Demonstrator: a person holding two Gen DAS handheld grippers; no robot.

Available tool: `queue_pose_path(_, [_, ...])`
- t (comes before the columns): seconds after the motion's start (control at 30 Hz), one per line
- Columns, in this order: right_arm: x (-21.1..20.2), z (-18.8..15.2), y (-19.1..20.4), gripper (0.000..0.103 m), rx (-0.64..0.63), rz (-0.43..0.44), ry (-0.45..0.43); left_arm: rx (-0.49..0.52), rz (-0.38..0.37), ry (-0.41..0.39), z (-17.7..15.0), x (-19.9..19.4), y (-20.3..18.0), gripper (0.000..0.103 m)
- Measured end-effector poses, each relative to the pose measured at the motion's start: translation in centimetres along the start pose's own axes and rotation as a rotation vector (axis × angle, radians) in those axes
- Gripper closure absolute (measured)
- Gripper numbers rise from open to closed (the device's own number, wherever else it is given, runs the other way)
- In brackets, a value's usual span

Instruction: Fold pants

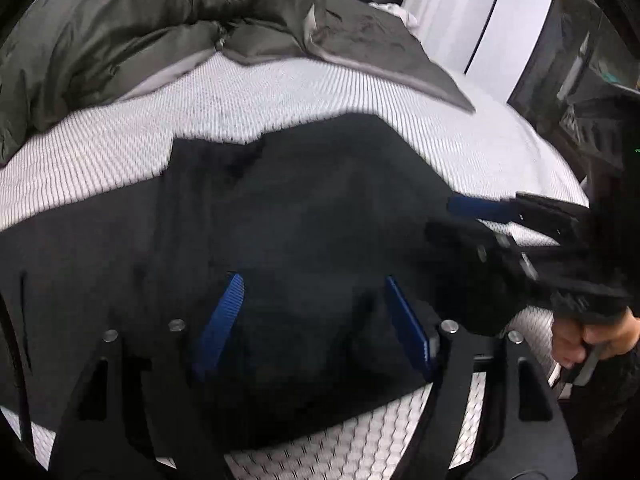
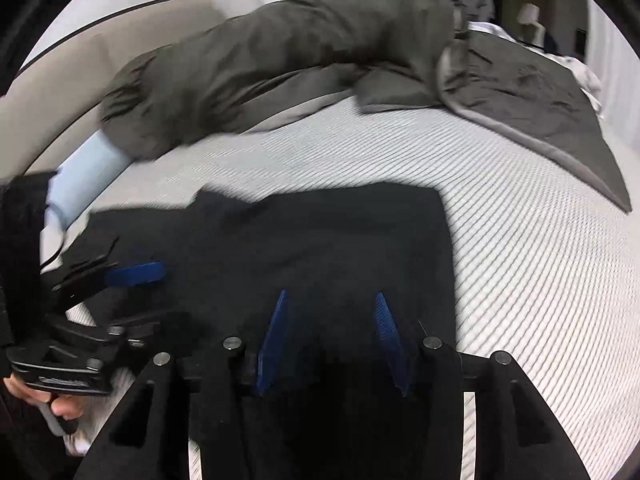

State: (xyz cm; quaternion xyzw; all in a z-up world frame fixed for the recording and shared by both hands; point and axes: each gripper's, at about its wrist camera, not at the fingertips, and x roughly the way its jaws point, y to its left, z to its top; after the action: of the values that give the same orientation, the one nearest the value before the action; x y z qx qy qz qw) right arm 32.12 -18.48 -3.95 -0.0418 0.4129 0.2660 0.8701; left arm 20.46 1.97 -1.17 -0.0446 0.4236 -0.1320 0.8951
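Both tools, left tool (image 1: 312,320) and right tool (image 2: 330,340), gape over black pants (image 1: 280,220) on the striped mattress (image 2: 520,220).

We see the black pants (image 1: 280,240) cut off at the left edge in the left view; folds unreadable in the dark cloth. Right tongs (image 1: 460,220) half hidden there. Duvet (image 2: 280,60) motion-blurred; dresser items (image 1: 592,60) too small to tell.
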Motion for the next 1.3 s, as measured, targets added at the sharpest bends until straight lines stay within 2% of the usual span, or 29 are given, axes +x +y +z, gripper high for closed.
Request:
queue_pose_path(0.07, [0.3,-3.0,1.3,0.052,-0.014,0.042,0.045,0.009,0.039,0.021,-1.6,0.6,0.2,0.032])
queue_pose_path(0.1, [0.9,-3.8,1.8,0.052,-0.053,0.01,0.077,0.014,0.05,0.026,-2.3,0.6,0.5,0.032])
queue_pose_path(0.17, [1.7,-5.2,2.0,0.052,-0.147,-0.109,0.107,0.032,0.043,0.022,-3.6,0.1,1.3,0.033])
queue_pose_path(0.23, [1.1,-6.0,0.4,0.05,-0.168,-0.162,0.106,0.051,0.049,0.009,-4.8,-1.1,1.9,0.033])
queue_pose_path(0.3, [-0.1,-6.5,-2.1,0.042,-0.114,-0.169,0.107,0.061,0.077,0.0,-5.7,-1.9,2.3,0.033])
queue_pose_path(0.37, [-0.7,-6.8,-3.5,0.022,-0.087,-0.202,0.091,0.047,0.093,-0.026,-6.7,-3.3,2.7,0.033])
queue_pose_path(0.4, [-1.0,-6.9,-3.7,0.021,-0.077,-0.209,0.081,0.033,0.103,-0.035,-6.7,-3.8,3.1,0.031])
queue_pose_path(0.53, [-2.9,-6.4,-3.9,0.019,-0.044,-0.165,-0.009,-0.109,0.117,-0.116,-8.1,-8.3,5.8,0.02])
queue_pose_path(0.63, [-4.9,-5.5,-4.3,0.003,0.023,-0.052,-0.093,-0.24,0.16,-0.18,-9.4,-11.8,9.2,0.01])
queue_pose_path(0.67, [-5.1,-5.1,-4.5,0.002,0.052,0.0,-0.101,-0.305,0.178,-0.19,-10.0,-12.8,11.0,0.002])
queue_pose_path(0.73, [-5.3,-5.0,-4.8,0.002,0.097,0.062,-0.092,-0.402,0.207,-0.208,-10.9,-14.1,14.1,0.001])
queue_pose_path(0.87, [-5.1,-5.2,-4.6,0.002,0.124,0.06,-0.072,-0.688,0.223,-0.222,-13.2,-15.2,21.8,0.001])
queue_pose_path(0.93, [-5.3,-5.1,-4.6,0.002,0.127,0.056,-0.073,-0.862,0.219,-0.218,-14.3,-14.6,26.1,0.014])
queue_pose_path(0.97, [-4.7,-4.6,-5.1,0.002,0.131,0.062,-0.076,-0.913,0.217,-0.213,-14.5,-14.2,27.7,0.027])
queue_pose_path(1.0, [-4.9,-4.7,-5.1,0.002,0.134,0.068,-0.077,-0.943,0.222,-0.221,-14.6,-14.1,28.9,0.035])
queue_pose_path(1.03, [-4.9,-4.6,-5.2,0.002,0.136,0.071,-0.079,-0.956,0.239,-0.247,-14.4,-14.2,29.9,0.038])
queue_pose_path(1.07, [-5.1,-4.9,-5.1,0.002,0.136,0.07,-0.081,-0.959,0.264,-0.26,-14.0,-14.3,30.5,0.054])
queue_pose_path(1.1, [-5.1,-4.9,-5.2,0.002,0.134,0.07,-0.08,-0.968,0.297,-0.264,-13.6,-14.4,31.2,0.077])
queue_pose_path(1.17, [-5.1,-5.1,-5.2,0.002,0.133,0.065,-0.075,-0.972,0.308,-0.271,-13.0,-14.3,32.0,0.098])
queue_pose_path(1.2, [-5.0,-5.0,-5.2,0.002,0.131,0.061,-0.072,-0.945,0.33,-0.292,-12.4,-14.7,31.5,0.102])
queue_pose_path(1.3, [-4.9,-5.0,-5.3,0.002,0.132,0.053,-0.067,-0.81,0.388,-0.359,-10.2,-16.4,27.9,0.103])
